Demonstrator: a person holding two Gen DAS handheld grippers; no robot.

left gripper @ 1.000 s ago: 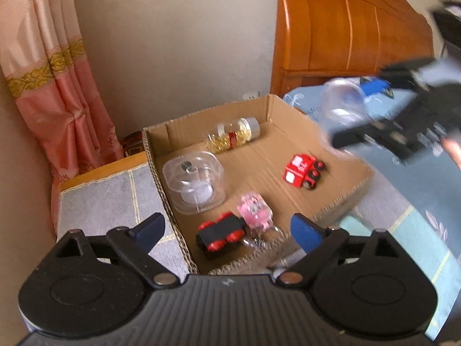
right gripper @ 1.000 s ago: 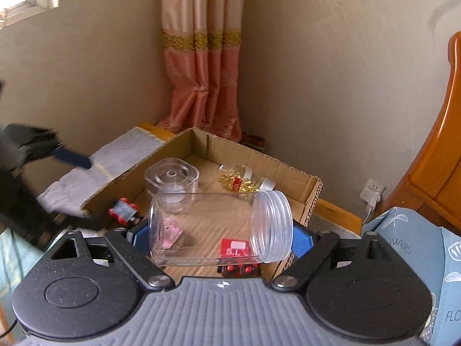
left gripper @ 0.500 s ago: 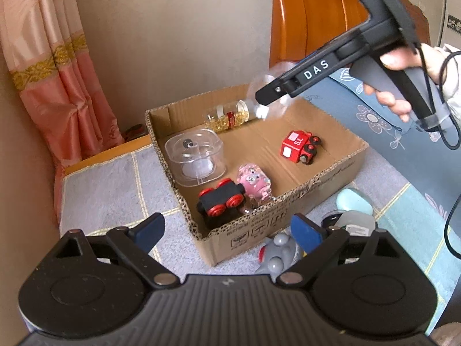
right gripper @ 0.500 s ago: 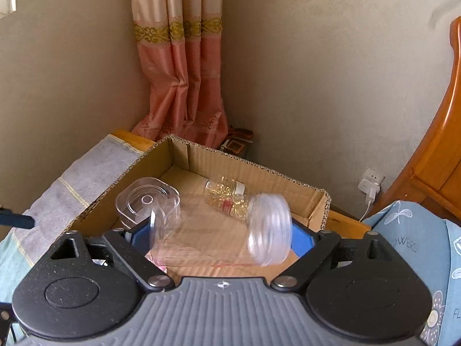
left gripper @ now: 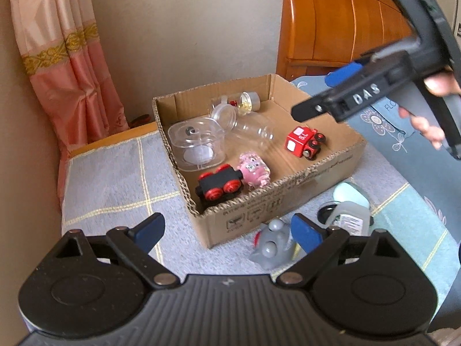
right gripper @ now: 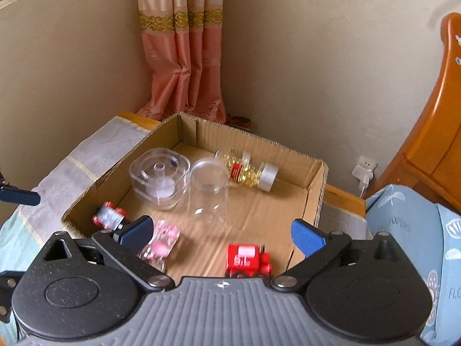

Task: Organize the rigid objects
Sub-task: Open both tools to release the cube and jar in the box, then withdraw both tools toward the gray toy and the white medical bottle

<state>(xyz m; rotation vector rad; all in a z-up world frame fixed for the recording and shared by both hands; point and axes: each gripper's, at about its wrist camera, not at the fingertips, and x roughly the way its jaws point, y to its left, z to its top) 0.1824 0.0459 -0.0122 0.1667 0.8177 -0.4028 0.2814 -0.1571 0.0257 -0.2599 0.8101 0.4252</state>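
Note:
A cardboard box [left gripper: 325, 170] [right gripper: 315, 201] holds a clear plastic jar [left gripper: 245, 125] [right gripper: 209, 190] lying on its side, a clear lidded tub [left gripper: 197, 144] [right gripper: 160, 177], a bottle of gold beads [left gripper: 245, 102] [right gripper: 250, 170], a red toy train [left gripper: 305, 142] [right gripper: 247, 261], a black-and-red toy car [left gripper: 219, 186] [right gripper: 108, 217] and a pink toy [left gripper: 253, 170] [right gripper: 160, 242]. My right gripper [right gripper: 222, 232] is open and empty above the box's near side. My left gripper [left gripper: 227, 230] is open and empty in front of the box.
A grey toy [left gripper: 272, 248], a white container [left gripper: 350, 219] and a pale blue object [left gripper: 350, 194] lie on the bedspread in front of the box. A wooden headboard [left gripper: 340, 20] stands behind, a curtain [left gripper: 66, 57] at the left, a wall plug [right gripper: 364, 171] behind the box.
My right gripper opened and let go of the clear jar, which now lies in the box beside the tub. The right gripper drew back. My left gripper pulled back from the box.

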